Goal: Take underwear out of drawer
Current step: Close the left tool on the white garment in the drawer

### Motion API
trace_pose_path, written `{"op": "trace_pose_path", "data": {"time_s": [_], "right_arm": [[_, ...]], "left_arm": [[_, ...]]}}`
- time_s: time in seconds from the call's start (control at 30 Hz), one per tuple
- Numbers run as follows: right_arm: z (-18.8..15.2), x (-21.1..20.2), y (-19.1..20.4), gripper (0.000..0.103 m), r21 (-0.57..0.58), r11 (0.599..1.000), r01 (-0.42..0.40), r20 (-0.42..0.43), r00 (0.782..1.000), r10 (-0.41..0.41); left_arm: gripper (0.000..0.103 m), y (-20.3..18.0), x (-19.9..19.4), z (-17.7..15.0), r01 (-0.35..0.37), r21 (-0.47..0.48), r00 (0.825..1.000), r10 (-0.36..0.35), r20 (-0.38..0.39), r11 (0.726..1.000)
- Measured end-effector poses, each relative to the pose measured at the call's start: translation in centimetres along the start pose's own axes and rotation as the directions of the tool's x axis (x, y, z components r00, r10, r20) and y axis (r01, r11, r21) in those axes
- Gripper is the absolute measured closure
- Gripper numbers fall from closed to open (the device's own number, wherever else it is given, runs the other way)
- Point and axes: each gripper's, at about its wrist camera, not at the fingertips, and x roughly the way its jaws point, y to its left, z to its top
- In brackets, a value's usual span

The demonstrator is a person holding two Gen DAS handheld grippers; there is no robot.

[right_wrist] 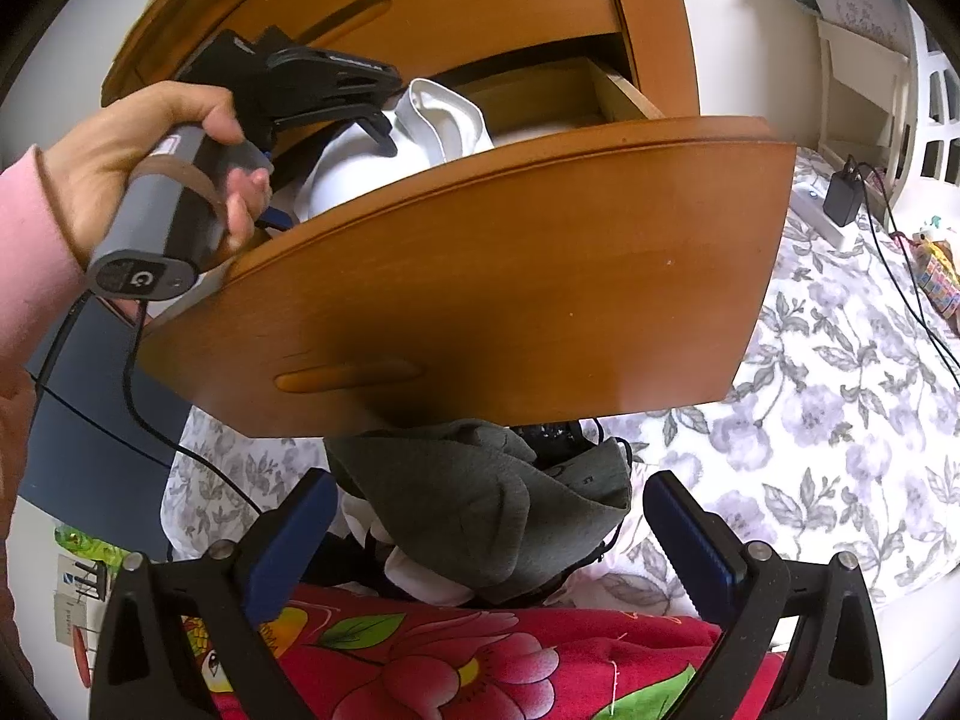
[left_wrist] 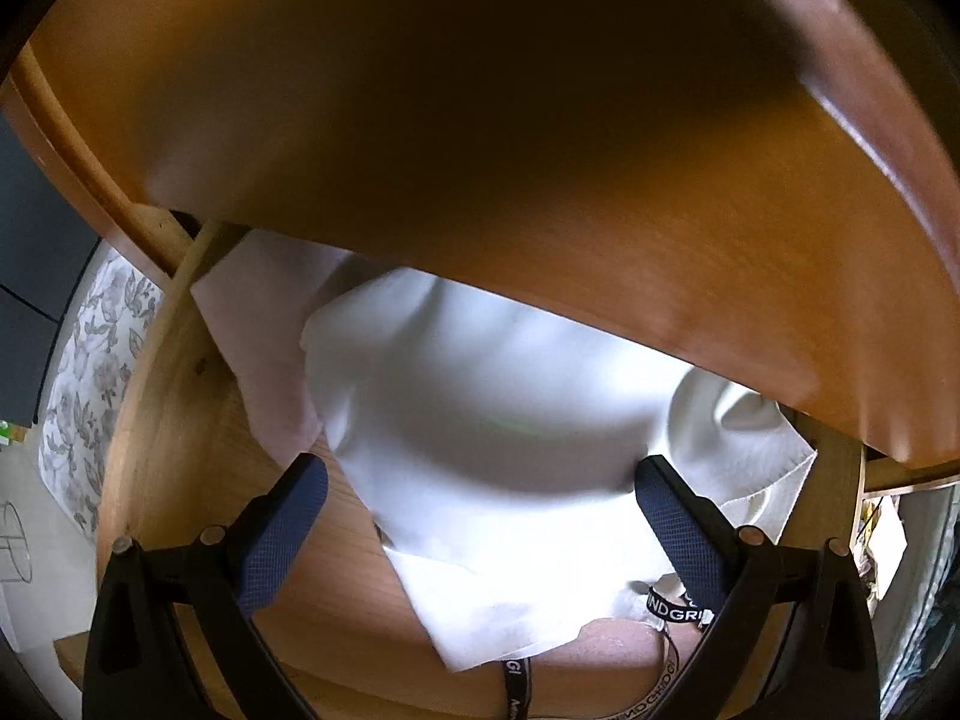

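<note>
Reaching into the drawer (right_wrist: 480,276), left gripper (left_wrist: 480,480) fingers apart around white underwear (left_wrist: 480,408).

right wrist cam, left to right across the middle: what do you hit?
Pink sleeve → hand gripping the left claw's handle → wooden drawer front → floral bedspread

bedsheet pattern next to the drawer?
White bedsheet printed with grey-lavender flowers and leaves; clearest in the right wrist view.
</note>
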Motion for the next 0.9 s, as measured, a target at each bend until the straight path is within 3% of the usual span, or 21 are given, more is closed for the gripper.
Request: {"op": "trace_pose_path", "data": {"time_s": [0.33,0.4,0.53,0.9], "right_arm": [[0.0,0.0,-0.1,0.0,0.004,1.0,-0.008,-0.005,1.0,0.008],[0.1,0.1,-0.1,0.0,0.005,1.0,-0.01,-0.006,1.0,0.01],[0.1,0.1,-0.2,0.0,0.006,1.0,-0.012,-0.008,1.0,0.012],[0.1,0.1,-0.2,0.0,0.008,1.0,-0.014,-0.009,1.0,0.014]], "left_arm": [[0.001,-0.8,0.9,0.6,-0.022,-0.036,1.0,0.023,0.017,0.999],[0.009,-1.2,1.2,-0.2,-0.006,-0.042,1.0,0.007,0.013,0.999],[0.014,-1.6,1.2,0.0,-0.002,-0.018,1.0,0.002,0.014,1.0],[0.039,-0.5,1.4,0.9,0.044,-0.02,0.999,-0.044,-0.002,0.999]]}}
